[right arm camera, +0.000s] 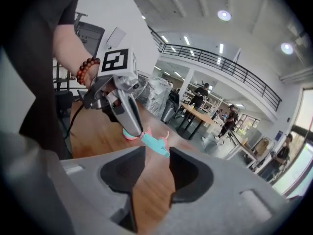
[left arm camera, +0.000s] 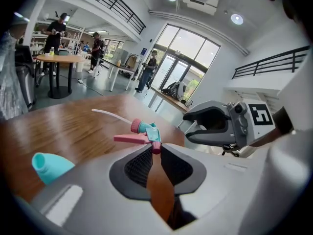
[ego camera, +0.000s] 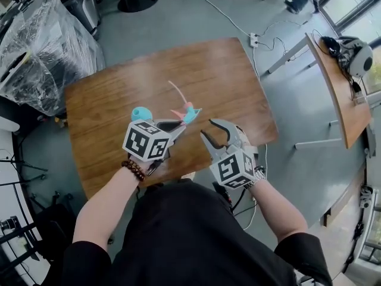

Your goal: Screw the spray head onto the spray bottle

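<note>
My left gripper [ego camera: 178, 124] is shut on the spray head [ego camera: 187, 113], a teal body with a pink trigger and a thin white tube, and holds it above the wooden table [ego camera: 208, 70]. In the left gripper view the pads pinch the pink end of the spray head [left arm camera: 144, 131]. The teal bottle [ego camera: 141, 113] sits on the table just left of that gripper, low at the left as the bottle [left arm camera: 49, 165] in the left gripper view. My right gripper [ego camera: 206, 130] hovers open and empty to the right of the spray head [right arm camera: 155, 145].
A plastic-wrapped bundle [ego camera: 41, 46] stands past the table's left edge. Another wooden table [ego camera: 339, 94] with a headset [ego camera: 356, 55] is at the far right. A power strip [ego camera: 254, 39] and cable lie on the floor behind. People stand far off.
</note>
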`<state>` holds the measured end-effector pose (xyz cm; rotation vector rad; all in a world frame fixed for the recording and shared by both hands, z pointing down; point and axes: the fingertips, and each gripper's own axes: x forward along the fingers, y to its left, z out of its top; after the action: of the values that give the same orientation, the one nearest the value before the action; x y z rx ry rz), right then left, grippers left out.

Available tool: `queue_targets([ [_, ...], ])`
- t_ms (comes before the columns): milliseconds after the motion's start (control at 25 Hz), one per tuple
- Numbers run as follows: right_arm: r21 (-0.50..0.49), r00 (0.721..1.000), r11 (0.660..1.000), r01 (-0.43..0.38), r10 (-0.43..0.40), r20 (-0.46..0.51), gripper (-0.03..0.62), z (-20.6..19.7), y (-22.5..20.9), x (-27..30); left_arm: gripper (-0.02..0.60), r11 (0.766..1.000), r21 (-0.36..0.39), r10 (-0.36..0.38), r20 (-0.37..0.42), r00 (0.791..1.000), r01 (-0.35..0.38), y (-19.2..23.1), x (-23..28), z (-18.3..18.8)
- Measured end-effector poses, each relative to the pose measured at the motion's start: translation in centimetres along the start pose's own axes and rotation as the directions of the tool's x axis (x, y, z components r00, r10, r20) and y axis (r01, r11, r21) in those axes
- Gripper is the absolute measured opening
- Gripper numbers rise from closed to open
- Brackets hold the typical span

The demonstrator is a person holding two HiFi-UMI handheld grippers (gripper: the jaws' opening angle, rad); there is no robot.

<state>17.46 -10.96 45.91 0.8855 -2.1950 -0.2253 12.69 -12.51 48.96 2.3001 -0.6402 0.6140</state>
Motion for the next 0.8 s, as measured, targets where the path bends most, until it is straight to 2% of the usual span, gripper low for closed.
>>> queue_targets([
  [120,-0.124,1.000,0.992,0.009,-0.012,-0.027,0.176,0.7,1.0,0.6,0.071,0.999,-0.027,-0.040,0.013,0.999,0.040,-0.2,-1.5,0.3],
  [240,-0.266,0.998,0.963,0.032,-0.045,-0.043,0.201,1.8,1.5,1.4,0.071,0.996,-0.044,-0.075,0.021,0.997,0.076,-0.4,-2.7,0.5],
  [480,-0.518,0.994,0.853,0.066,-0.100,-0.037,0.206,4.9,2.1,2.9,0.071,0.985,-0.092,-0.139,0.054,0.989,0.143,-0.4,-4.7,0.8],
  [800,-0.684,0.989,0.727,0.059,-0.137,-0.060,0.206,6.6,2.1,4.5,0.072,0.960,-0.152,-0.223,0.100,0.970,0.236,-1.3,-6.2,1.7],
])
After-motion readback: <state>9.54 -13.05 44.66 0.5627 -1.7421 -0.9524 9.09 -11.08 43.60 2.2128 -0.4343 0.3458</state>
